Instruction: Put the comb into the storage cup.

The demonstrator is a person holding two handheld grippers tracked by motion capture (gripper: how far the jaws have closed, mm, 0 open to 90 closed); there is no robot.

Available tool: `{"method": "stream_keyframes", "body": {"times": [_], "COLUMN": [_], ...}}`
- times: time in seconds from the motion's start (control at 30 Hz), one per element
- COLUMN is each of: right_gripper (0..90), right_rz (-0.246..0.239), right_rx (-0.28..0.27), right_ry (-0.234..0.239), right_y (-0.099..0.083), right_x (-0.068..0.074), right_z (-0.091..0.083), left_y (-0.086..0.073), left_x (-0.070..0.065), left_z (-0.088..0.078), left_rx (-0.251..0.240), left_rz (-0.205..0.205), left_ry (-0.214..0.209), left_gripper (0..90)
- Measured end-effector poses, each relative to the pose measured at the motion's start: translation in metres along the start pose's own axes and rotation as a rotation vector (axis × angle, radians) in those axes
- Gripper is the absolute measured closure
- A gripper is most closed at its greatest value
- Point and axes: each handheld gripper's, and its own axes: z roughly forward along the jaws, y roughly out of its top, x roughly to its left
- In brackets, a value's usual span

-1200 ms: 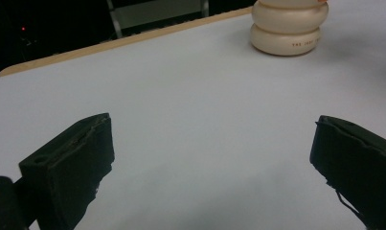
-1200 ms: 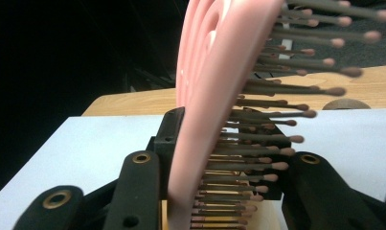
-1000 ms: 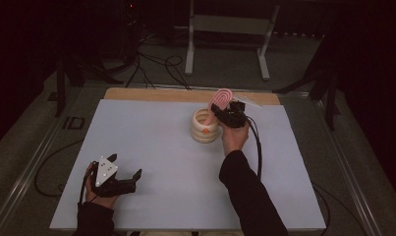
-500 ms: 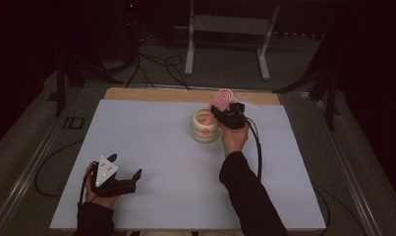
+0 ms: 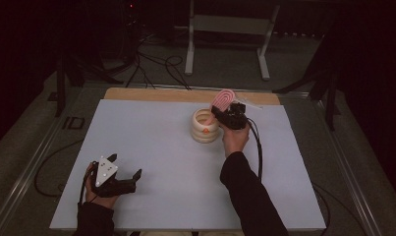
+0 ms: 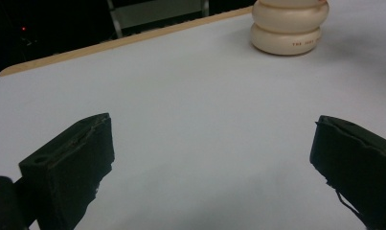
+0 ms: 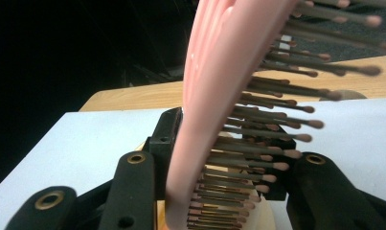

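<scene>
A pink hairbrush (image 5: 223, 100) with brown bristles (image 7: 277, 129) stands tilted over the far right rim of a cream ringed holder (image 5: 205, 129). Its lower end reaches down into the holder's opening. My right gripper (image 5: 218, 115) is shut on the brush (image 7: 214, 96), one jaw against its smooth back and the other at the bristles. The jaws have just been opening a little with the brush still between them. My left gripper (image 5: 127, 165) rests open near the table's front left with nothing between its fingers (image 6: 71, 163). From there the holder (image 6: 289, 26) is seen far off.
The white table top (image 5: 151, 147) has a wooden strip (image 5: 151, 94) along its far edge. Beyond it, a metal stand (image 5: 230, 29) and cables (image 5: 156, 64) lie on the dark floor. The right gripper's cable (image 5: 258, 147) trails beside the forearm.
</scene>
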Motion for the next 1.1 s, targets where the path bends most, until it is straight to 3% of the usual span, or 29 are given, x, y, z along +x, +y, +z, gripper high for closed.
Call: {"method": "stream_keyframes", "body": {"times": [0.57, 0.97, 1.1], "right_gripper": [49.4, 26.8, 24.6], "right_rz": [-0.018, -0.094, -0.102], "right_rx": [0.019, 0.074, 0.086], "right_ry": [0.015, -0.013, -0.015], "right_y": [0.0027, 0.0033, 0.0031], "right_x": [-0.0021, -0.0018, -0.0023], "right_z": [-0.0043, -0.0067, -0.0068], "left_y": [0.0, -0.0001, -0.0001], "left_x": [0.0, -0.0006, -0.0009], "left_z": [0.0001, 0.0005, 0.0007], "left_rx": [0.001, 0.006, 0.006], "left_rz": [0.0, 0.005, 0.007], "left_ry": [-0.001, 0.0, -0.001], "left_gripper": [2.1, 2.1, 2.1]}}
